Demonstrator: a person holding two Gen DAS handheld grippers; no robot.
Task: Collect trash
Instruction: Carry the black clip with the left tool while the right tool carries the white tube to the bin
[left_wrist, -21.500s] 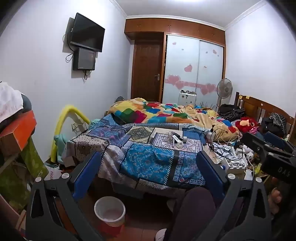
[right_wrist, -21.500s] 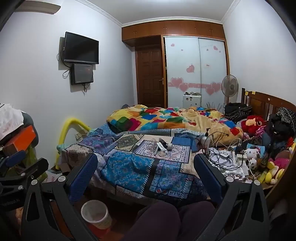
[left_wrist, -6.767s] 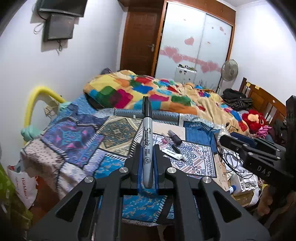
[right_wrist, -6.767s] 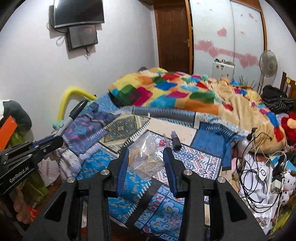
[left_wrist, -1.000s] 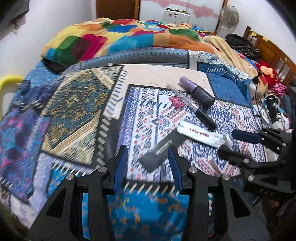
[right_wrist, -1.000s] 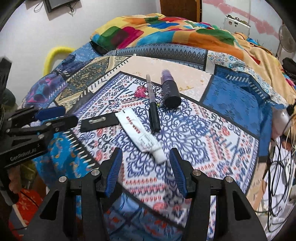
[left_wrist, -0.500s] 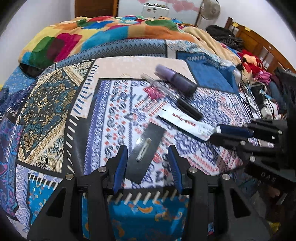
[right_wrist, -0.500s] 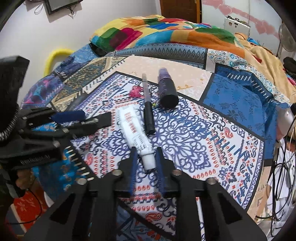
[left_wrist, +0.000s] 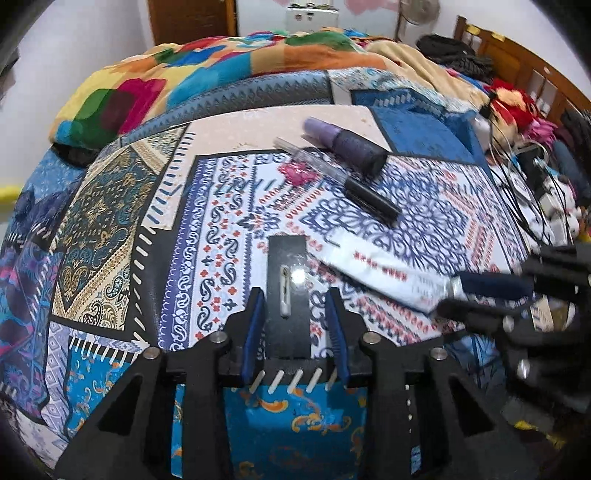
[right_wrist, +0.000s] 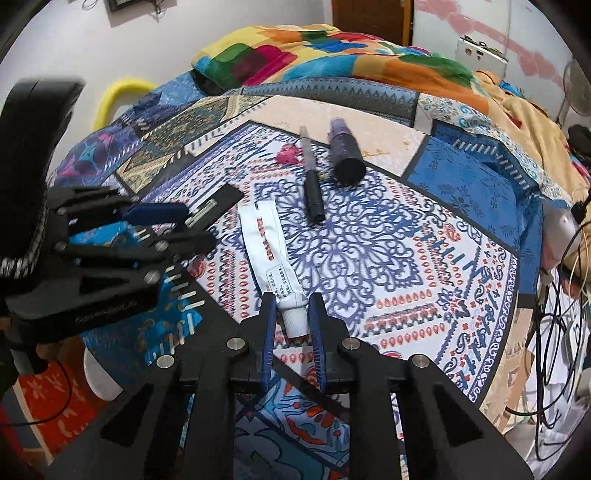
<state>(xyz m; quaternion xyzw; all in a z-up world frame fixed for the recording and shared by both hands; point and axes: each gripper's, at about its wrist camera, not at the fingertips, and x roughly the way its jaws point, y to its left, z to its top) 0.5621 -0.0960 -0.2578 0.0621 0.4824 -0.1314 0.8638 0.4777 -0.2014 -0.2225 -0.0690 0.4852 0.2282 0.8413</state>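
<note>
Left wrist view: left gripper (left_wrist: 295, 314) low over the bed's patterned quilt (left_wrist: 221, 221), near its front edge. Fingers apart, one on each side of a flat black card (left_wrist: 288, 295) with a small metal clip on it; pads look just beside the card's long edges, contact not clear. The card lies flat and runs straight away from the gripper. Right of it, a white tube (left_wrist: 388, 275) lies at a slant on the quilt, cap end toward the right edge, where the right gripper (left_wrist: 480, 295) has its fingers at the cap, blurred. Farther back, a black pen (left_wrist: 347, 181) with a clear end, and a purple bottle (left_wrist: 343, 146) on its side just behind it. A colourful blanket (left_wrist: 184, 74) is heaped at the far end of the bed.

Right wrist view: right gripper (right_wrist: 293, 317) fingers closed in on the tube (right_wrist: 269, 254) at its cap, both pads pressing the tube's shoulder. Tube body lies on the quilt, pointing away toward the left. Left gripper (right_wrist: 173, 225) at the left edge, fingers spread across the card (right_wrist: 218, 201). Pen (right_wrist: 310, 177) and bottle (right_wrist: 345, 151) lie side by side beyond the tube. Cables (right_wrist: 554, 295) at the bed's right edge.
</note>
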